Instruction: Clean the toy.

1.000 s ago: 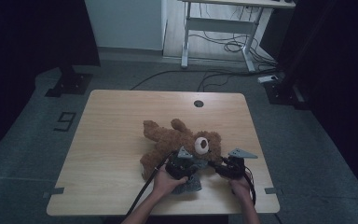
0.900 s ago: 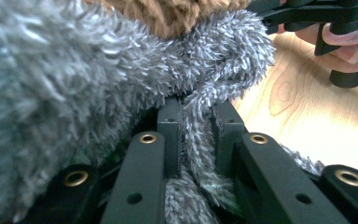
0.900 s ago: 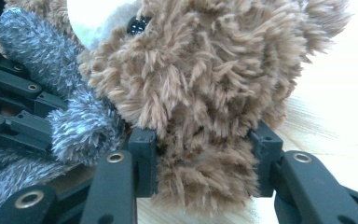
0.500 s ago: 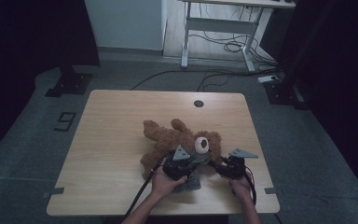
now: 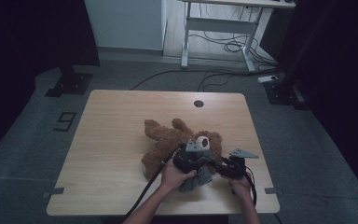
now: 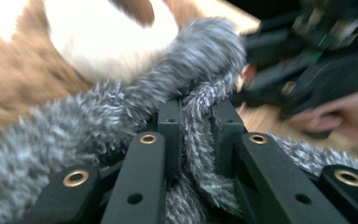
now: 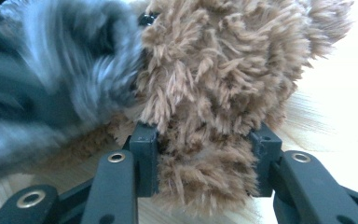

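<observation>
Grey fuzzy scarf (image 6: 135, 107) pinched between left gripper (image 6: 196, 122) jaws, draped against teddy bear (image 7: 223, 84) neck just ahead. Right gripper (image 7: 204, 140) clamps bear's brown plush, anchoring it. Pull scarf taut gently; keep anchor firm.

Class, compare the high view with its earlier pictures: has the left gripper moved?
Yes, slightly. The left gripper, shut on the grey scarf, now sits farther up the picture, nearer the table's round hole.
</observation>
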Demonstrator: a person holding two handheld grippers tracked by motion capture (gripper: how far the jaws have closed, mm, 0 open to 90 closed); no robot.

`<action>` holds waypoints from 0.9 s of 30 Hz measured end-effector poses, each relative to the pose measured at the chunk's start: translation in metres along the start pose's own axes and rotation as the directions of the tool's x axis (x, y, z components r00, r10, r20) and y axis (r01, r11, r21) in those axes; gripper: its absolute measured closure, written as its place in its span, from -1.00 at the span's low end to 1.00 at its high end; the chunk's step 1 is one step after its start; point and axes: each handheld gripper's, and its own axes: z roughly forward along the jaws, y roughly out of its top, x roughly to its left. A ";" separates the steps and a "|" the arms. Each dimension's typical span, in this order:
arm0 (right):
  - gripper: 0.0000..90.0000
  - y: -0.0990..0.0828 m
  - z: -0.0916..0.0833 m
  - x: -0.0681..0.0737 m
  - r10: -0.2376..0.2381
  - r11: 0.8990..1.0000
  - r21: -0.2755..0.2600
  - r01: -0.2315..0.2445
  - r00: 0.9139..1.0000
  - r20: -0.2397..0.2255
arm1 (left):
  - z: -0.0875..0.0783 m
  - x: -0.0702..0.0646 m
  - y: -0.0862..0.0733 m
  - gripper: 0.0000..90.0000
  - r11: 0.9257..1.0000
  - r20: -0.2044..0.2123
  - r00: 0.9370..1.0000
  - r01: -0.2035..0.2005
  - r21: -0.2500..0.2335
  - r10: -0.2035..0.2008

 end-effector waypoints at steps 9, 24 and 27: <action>0.26 -0.001 0.000 -0.001 -0.011 1.000 0.001 0.011 1.000 -0.009 | 0.008 0.004 -0.023 0.72 0.998 -0.012 1.000 -0.007 0.069 0.008; 0.26 -0.003 0.000 -0.001 -0.010 1.000 -0.010 0.010 1.000 -0.018 | -0.064 0.029 0.024 0.72 0.994 -0.228 0.972 -0.080 -0.076 0.060; 0.26 -0.003 0.000 -0.002 -0.017 1.000 -0.009 0.017 1.000 -0.018 | -0.063 0.038 0.020 0.72 0.995 -0.236 0.971 -0.058 -0.075 0.039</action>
